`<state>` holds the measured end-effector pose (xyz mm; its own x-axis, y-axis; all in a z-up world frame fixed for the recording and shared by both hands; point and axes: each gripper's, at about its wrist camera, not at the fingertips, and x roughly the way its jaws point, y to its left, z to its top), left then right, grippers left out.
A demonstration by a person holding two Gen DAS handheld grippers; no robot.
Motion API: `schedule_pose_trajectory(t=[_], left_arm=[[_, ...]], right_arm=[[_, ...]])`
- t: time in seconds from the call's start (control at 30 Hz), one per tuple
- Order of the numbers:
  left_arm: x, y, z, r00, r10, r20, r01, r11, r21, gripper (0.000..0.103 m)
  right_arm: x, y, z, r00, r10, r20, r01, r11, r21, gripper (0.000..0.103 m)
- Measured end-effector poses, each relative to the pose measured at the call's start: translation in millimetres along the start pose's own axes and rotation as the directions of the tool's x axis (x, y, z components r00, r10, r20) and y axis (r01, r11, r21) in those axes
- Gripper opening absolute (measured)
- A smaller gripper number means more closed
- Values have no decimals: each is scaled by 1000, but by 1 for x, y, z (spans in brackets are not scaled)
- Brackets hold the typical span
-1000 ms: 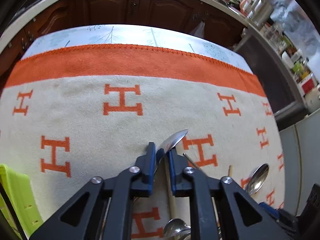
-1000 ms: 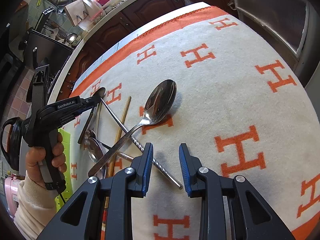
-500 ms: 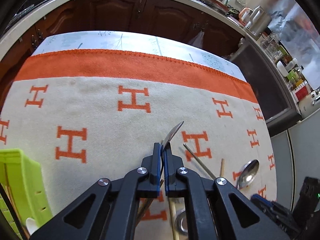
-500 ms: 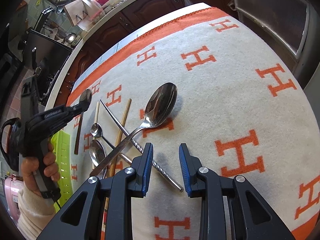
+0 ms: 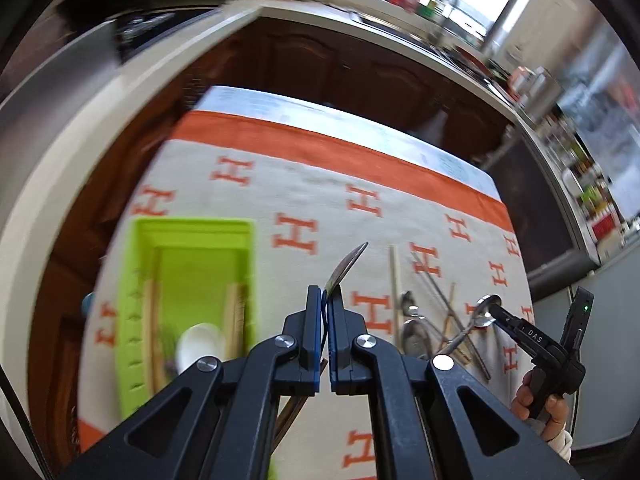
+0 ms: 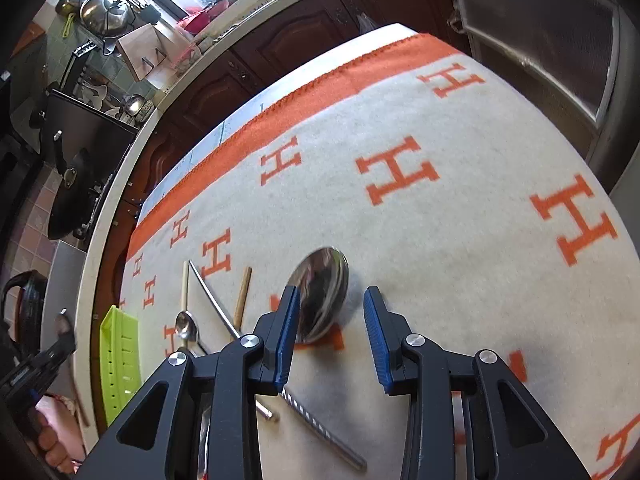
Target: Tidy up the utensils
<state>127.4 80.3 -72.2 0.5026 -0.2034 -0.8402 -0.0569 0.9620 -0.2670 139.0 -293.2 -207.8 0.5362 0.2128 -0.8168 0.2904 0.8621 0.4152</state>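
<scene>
My left gripper (image 5: 329, 296) is shut on a metal spoon (image 5: 346, 265) with a wooden handle and holds it above the blanket, just right of the lime green tray (image 5: 192, 228). The tray holds wooden sticks and a white spoon (image 5: 200, 345). My right gripper (image 6: 331, 312) is open, low over the large metal spoon (image 6: 320, 292), whose bowl lies between the fingers. Small spoons (image 6: 186, 325), chopsticks (image 6: 242, 298) and a twisted metal rod (image 6: 320, 428) lie beside it. The pile also shows in the left wrist view (image 5: 436, 316).
A cream blanket with orange H letters (image 6: 440, 216) covers the table. Dark wooden cabinets (image 5: 344, 68) stand beyond the far edge. The green tray (image 6: 120, 356) sits at the table's left edge in the right wrist view.
My left gripper has lifted the spoon and swung left toward the green tray. My right gripper has moved forward and down over the large spoon.
</scene>
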Motion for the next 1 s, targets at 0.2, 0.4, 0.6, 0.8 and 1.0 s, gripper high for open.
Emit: schedule_pose_trajectory(t=[0.2,0.4,0.6,0.8,1.0], left_arm=[[-14,63,-23,987,157,15,-154,979,-136,0],[8,93,-45,984,175,-34,-178,954,-241,0],[26,96,-62,983,173,-66,-184,950,-253,1],[25,96,-72,977,197,-75,-210,947,-242,13],[-11,88,-78,978,210,1,-206,960,-191,36]], right_arm=[[14,14,0,999,38,20,-37,997,-60,6],[-8,21,0,982,154,112,-147,987,-69,3],[-54,39,0,953,216,212,-194,974,-120,3],[-90,66,-4,925,299,236,-266,950,-163,3],[-130,105,-20,904,387,181,-345,911,-226,3]])
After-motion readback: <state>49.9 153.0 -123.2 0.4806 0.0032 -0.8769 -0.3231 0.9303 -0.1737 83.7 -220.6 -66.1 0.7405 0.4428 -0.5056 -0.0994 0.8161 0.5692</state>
